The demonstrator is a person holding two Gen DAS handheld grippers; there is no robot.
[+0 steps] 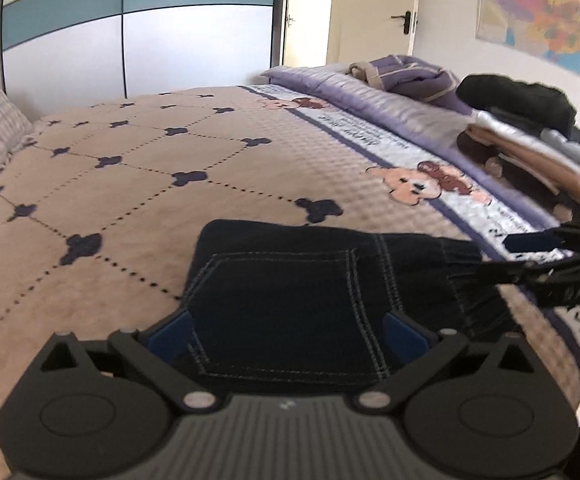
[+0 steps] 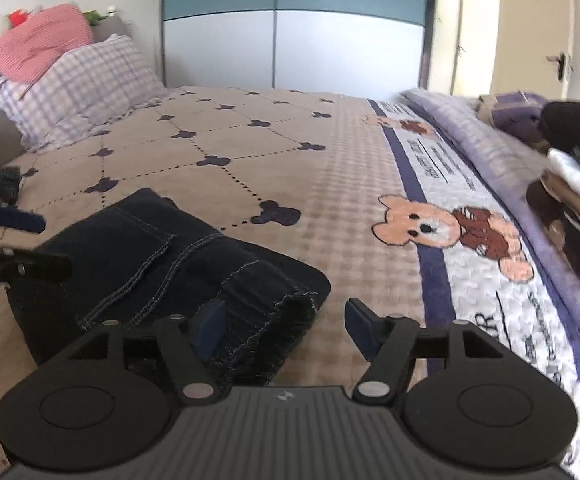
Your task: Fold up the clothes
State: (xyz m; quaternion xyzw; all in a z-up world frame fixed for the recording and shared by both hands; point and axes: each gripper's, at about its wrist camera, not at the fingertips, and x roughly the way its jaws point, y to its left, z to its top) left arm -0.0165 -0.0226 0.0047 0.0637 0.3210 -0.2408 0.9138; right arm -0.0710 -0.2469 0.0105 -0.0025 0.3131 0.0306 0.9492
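Beige quilted bed (image 1: 137,184), our folding ground. Dark denim jeans (image 1: 290,292), folded compact, lie near its front edge. Our left gripper (image 1: 290,336) and right gripper (image 2: 283,326): jaws spread, pinching nothing, seemingly letting go after a fold.

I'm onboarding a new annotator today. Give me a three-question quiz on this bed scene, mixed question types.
1. True or false: the folded jeans lie flat on the bedspread, clamped by neither gripper.
2. Which gripper shows jaws standing wider? A) left gripper B) right gripper
3. Fill in: the plaid pillow has a ____ striped cushion on top.

Key: 1 true; 2 A; 3 red, the cushion.
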